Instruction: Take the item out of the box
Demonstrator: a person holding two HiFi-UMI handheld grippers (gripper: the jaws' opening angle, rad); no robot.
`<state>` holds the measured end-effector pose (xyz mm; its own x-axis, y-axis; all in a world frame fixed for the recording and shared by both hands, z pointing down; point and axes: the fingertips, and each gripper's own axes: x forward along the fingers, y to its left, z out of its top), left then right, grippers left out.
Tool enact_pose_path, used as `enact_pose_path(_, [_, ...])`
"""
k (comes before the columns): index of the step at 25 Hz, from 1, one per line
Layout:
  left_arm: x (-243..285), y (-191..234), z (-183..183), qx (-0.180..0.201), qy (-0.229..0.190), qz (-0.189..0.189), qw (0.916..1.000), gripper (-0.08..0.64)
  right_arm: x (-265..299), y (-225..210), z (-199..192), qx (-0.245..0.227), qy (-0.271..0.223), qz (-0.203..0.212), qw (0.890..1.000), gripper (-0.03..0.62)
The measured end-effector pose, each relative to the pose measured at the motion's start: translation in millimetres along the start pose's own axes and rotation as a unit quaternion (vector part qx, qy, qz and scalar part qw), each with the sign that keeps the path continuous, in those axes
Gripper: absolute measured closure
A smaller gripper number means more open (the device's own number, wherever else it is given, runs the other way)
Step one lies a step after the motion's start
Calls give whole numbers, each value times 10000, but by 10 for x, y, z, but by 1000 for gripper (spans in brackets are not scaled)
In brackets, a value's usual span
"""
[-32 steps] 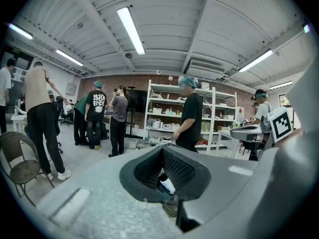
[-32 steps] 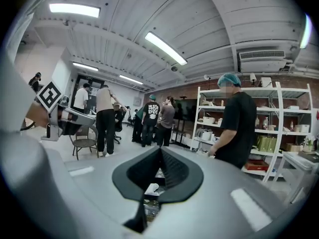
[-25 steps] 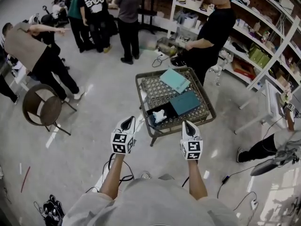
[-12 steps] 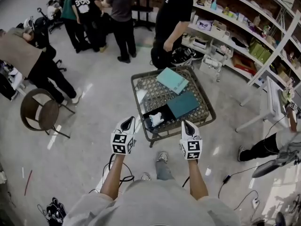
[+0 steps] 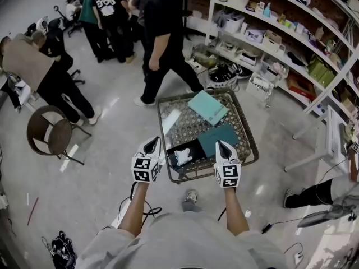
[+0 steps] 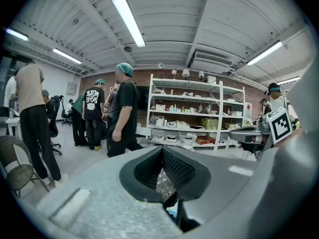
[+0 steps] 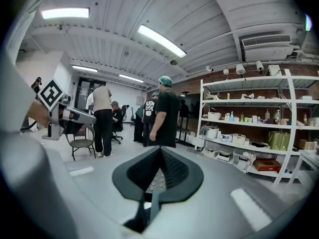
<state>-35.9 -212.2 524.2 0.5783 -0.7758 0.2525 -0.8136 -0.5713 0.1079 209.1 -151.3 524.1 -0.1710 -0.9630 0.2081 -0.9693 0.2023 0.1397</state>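
An open black box [image 5: 184,155] lies near the front of the mesh-topped table [image 5: 245,160], with a white crumpled item [image 5: 183,154] inside it. Its teal lid [image 5: 218,139] rests beside it on the right. My left gripper [image 5: 151,145] hovers at the table's front left corner, just left of the box, jaws shut and empty. My right gripper [image 5: 224,149] hovers over the front edge, right of the box by the lid, also shut and empty. In the left gripper view [image 6: 162,151] and the right gripper view [image 7: 160,149] the jaw tips meet, with only mesh showing below.
A second teal box [image 5: 207,107] and a white strip [image 5: 170,120] lie farther back on the table. A person in black [image 5: 162,32] walks just behind it. Shelving [image 5: 280,43] stands at the right, a round chair [image 5: 47,134] at the left, with more people beyond.
Both grippers have come forward to the table's front edge, and the table looks nearer. The person in black has walked from the shelves to the left behind the table.
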Motion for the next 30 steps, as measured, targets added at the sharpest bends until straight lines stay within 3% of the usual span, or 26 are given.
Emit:
enact_pose_path(13, [550, -44, 226, -53, 31, 536, 9985, 557, 659, -542, 101, 43, -126, 537, 9985, 593])
enact_pose_path(30, [805, 15, 161, -84, 249, 703, 9972, 557, 1016, -609, -31, 229, -43, 777, 9967, 592])
